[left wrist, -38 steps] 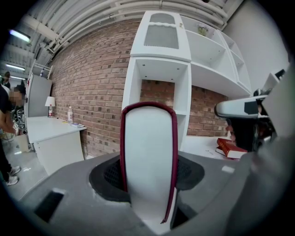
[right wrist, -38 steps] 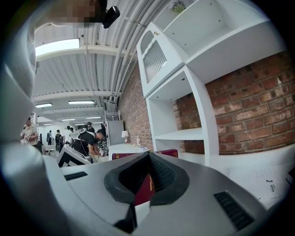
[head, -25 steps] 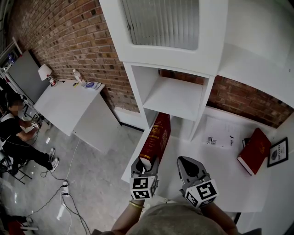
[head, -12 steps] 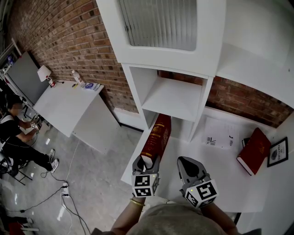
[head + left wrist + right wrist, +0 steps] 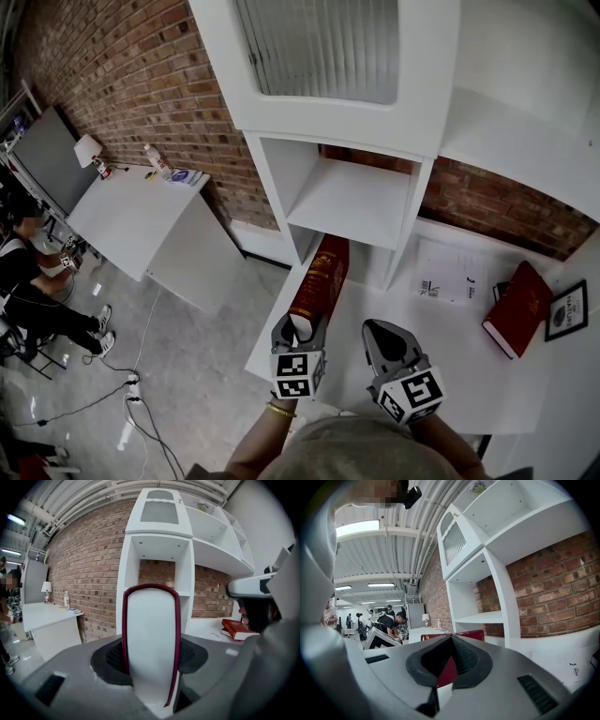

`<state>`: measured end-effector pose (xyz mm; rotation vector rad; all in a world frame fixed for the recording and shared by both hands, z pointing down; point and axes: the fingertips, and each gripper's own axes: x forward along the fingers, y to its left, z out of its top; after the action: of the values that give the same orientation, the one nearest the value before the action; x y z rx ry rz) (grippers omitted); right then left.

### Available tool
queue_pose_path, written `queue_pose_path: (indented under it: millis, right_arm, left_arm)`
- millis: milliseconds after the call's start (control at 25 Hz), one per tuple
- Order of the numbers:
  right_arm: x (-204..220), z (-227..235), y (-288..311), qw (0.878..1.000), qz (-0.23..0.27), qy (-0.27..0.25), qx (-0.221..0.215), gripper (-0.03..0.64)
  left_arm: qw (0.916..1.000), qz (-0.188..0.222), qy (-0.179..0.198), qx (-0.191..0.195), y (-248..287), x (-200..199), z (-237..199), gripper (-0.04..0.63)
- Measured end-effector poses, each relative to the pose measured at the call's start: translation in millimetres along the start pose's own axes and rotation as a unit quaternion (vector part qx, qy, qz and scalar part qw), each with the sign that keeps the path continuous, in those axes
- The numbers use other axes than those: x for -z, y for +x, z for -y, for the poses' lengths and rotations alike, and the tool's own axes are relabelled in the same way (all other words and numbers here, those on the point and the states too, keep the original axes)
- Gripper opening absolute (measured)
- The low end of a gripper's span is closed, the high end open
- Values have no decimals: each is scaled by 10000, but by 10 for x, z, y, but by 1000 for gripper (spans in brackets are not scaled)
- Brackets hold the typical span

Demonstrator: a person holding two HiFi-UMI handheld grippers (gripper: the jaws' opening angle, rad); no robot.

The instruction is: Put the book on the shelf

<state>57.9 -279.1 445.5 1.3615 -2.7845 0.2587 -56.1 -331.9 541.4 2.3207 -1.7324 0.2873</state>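
Two grippers: both at the near edge of the white bench (image 5: 450,356), the left one by its left edge.
Left gripper (image 5: 299,330): clamped on the near end of the red book (image 5: 319,277), jaws on the covers, page edge facing its camera.
Red book: spine up, runs along the bench's left edge; far end at the mouth of the lower compartment of the white shelf unit (image 5: 361,202). Can't tell if it rests on the bench.
Right gripper (image 5: 389,339): jaws together, nothing held, just right of the red book.
Second book (image 5: 518,307): red, flat, near the bench's right edge, beside the framed picture (image 5: 567,311).
Paper sheet (image 5: 450,274): back of the bench, between shelf unit and second book.
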Motion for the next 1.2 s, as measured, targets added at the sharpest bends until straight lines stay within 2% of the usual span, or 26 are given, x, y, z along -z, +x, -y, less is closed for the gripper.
queue_pose_path:
  millis: [1200]
  right_arm:
    - [13,98,-1,10000,-77,34,21,6]
  left_arm:
    - [9999,-111,12,96,466,-125,68,239]
